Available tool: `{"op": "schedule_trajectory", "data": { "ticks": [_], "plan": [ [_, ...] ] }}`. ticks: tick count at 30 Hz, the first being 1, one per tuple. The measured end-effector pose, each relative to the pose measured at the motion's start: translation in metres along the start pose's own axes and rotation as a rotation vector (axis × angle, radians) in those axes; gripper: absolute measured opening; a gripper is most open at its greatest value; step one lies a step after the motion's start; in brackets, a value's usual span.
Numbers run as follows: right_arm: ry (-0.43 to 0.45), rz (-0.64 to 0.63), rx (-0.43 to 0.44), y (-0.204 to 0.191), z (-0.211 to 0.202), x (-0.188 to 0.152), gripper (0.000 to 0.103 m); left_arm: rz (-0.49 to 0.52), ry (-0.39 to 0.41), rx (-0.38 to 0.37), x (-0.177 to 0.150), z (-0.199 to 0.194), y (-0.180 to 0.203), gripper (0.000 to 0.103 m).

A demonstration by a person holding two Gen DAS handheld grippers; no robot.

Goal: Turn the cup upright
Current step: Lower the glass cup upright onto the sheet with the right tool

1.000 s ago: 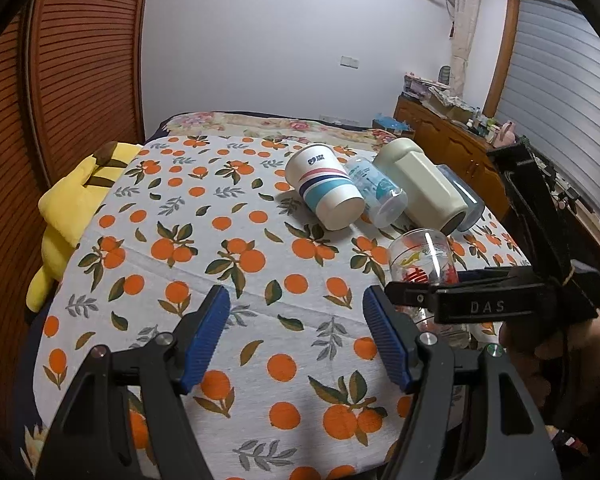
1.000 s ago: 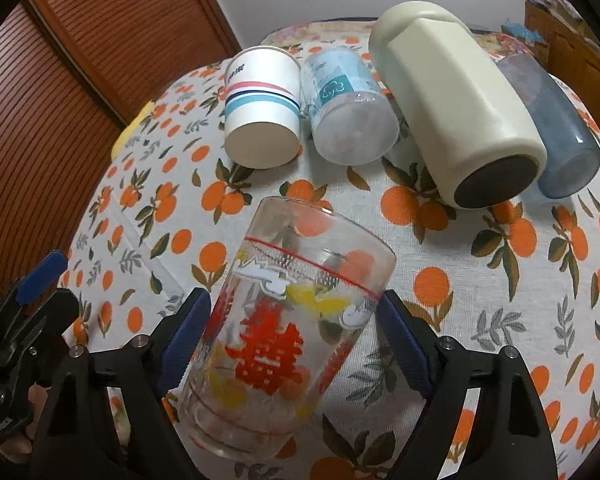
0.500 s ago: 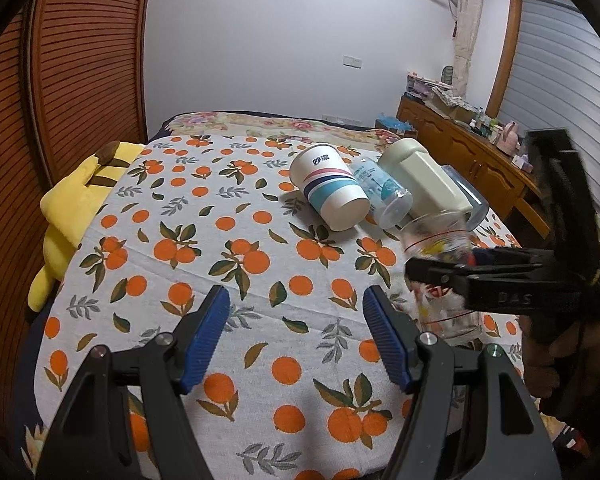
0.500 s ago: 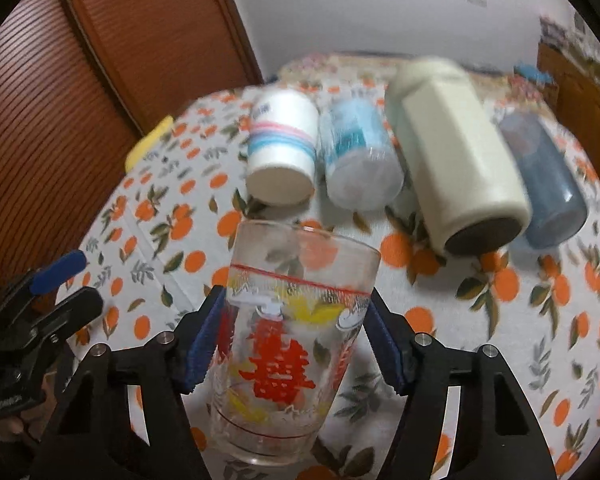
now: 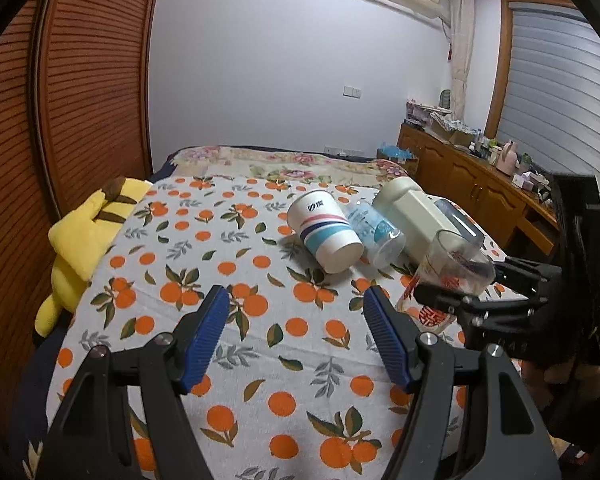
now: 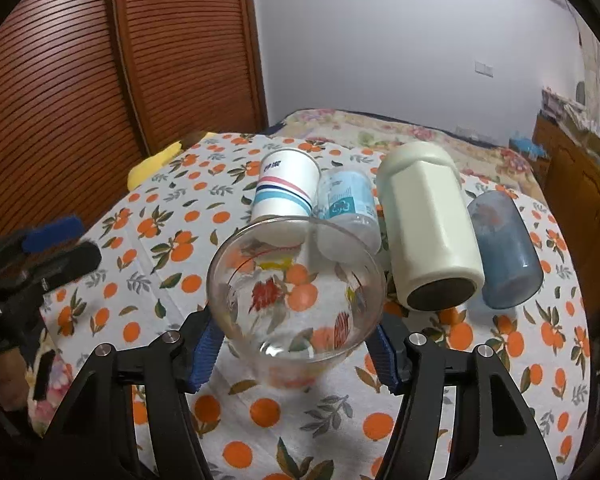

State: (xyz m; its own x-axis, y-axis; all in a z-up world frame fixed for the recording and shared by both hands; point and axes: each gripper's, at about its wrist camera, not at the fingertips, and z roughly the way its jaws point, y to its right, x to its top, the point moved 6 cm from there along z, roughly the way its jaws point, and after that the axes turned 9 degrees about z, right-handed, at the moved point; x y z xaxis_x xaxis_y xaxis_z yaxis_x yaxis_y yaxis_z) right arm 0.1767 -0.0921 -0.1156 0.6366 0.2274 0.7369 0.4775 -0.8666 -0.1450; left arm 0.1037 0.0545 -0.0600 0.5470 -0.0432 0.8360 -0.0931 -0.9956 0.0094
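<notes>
My right gripper point(image 6: 294, 350) is shut on a clear glass cup point(image 6: 294, 292) with red and yellow print. It holds the cup above the orange-print tablecloth point(image 6: 260, 412), mouth up and tilted toward the camera. In the left wrist view the cup point(image 5: 446, 280) and the right gripper point(image 5: 460, 298) show at the right. My left gripper point(image 5: 296, 334) is open and empty over the tablecloth point(image 5: 220, 248); it shows at the left edge of the right wrist view point(image 6: 56, 240).
Lying on their sides behind the glass: a striped paper cup point(image 6: 286, 196), a clear bottle with a blue label point(image 6: 348, 208), a cream flask point(image 6: 428, 228) and a blue tumbler point(image 6: 504, 250). A yellow plush toy point(image 5: 84, 236) lies at the left edge.
The right gripper closed on the glass cup, lifted it off the cloth and turned it from mouth-down to mouth-up. The left gripper stayed open and tilted upward slightly.
</notes>
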Motion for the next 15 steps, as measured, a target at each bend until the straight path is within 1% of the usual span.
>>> {"op": "schedule_trajectory", "data": {
  "ticks": [7, 12, 15],
  "plan": [
    [0.001, -0.016, -0.004, -0.0012, -0.0012, -0.0015, 0.065, 0.017, 0.014, 0.019, 0.0047, 0.0001, 0.0039, 0.072],
    [-0.024, -0.015, 0.038, -0.0065, 0.0013, -0.0015, 0.065, 0.026, 0.037, 0.027, 0.007, -0.0049, 0.0032, 0.072],
    [-0.019, -0.003, 0.037, -0.0059, 0.0023, -0.0008, 0.068, 0.023, 0.04, 0.043, 0.0087, -0.007, 0.0, 0.072]
  ]
}}
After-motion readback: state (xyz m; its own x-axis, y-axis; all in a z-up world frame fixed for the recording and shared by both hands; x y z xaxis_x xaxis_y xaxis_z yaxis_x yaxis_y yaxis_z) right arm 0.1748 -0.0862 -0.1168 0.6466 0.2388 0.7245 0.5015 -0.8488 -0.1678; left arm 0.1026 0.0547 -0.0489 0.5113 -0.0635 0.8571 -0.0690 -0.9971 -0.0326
